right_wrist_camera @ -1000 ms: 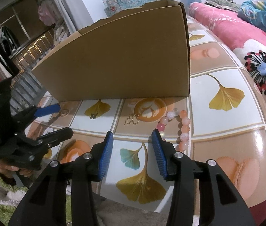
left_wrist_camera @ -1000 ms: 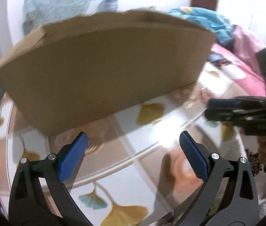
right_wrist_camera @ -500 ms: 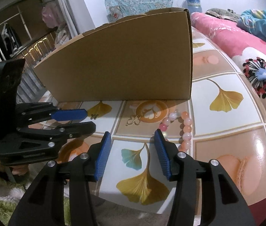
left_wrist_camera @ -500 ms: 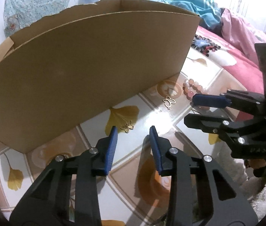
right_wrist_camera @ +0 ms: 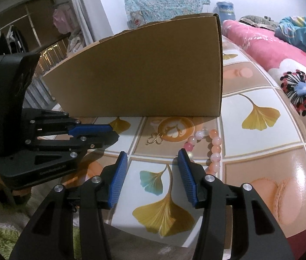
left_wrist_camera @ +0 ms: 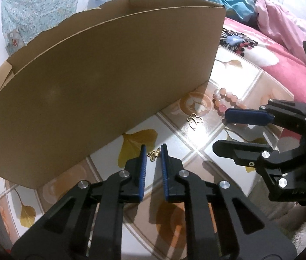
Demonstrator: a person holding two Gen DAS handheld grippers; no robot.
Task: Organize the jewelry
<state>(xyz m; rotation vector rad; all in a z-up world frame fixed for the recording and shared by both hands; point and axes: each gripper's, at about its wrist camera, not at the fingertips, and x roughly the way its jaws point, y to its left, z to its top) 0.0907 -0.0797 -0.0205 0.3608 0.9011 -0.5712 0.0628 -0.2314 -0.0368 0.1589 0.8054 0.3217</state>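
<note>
A: Presently, where is the workpiece, and what is the state of the left tongs (left_wrist_camera: 153, 149)?

B: Small gold butterfly charm (left_wrist_camera: 154, 154) lies flat on the tabletop (left_wrist_camera: 198, 138), just in front of the cardboard box (left_wrist_camera: 109, 82); it sits between the blue pads (left_wrist_camera: 142, 158) of the left tongs; the jaws have just been closing and stand nearly together, a narrow gap remaining; whether the pads already press on the charm cannot be told.

A: Right tongs (right_wrist_camera: 153, 158)?

B: About half open, holding nothing; they hang over the front of the tabletop, with the pink bead bracelet (right_wrist_camera: 214, 149) just beside the right-hand pad.

A: Handling characteristics?

B: By judgement: the charm is thin, light, stiff metal; the glossy surface offers little friction, so it may skate or flip when pinched; take hold across the wings, pads low to the surface. A larger gold butterfly pendant (left_wrist_camera: 194, 120) lies further right, near the box's right corner; the bracelet is a loop of hard round beads, likely to roll and sag; grip across one side of the loop.

A: Clearances?

B: Box wall stands close behind the charm, so lift upward first; open room lies toward the front edge; the right edge borders a pink bedcover (right_wrist_camera: 267, 49).
</note>
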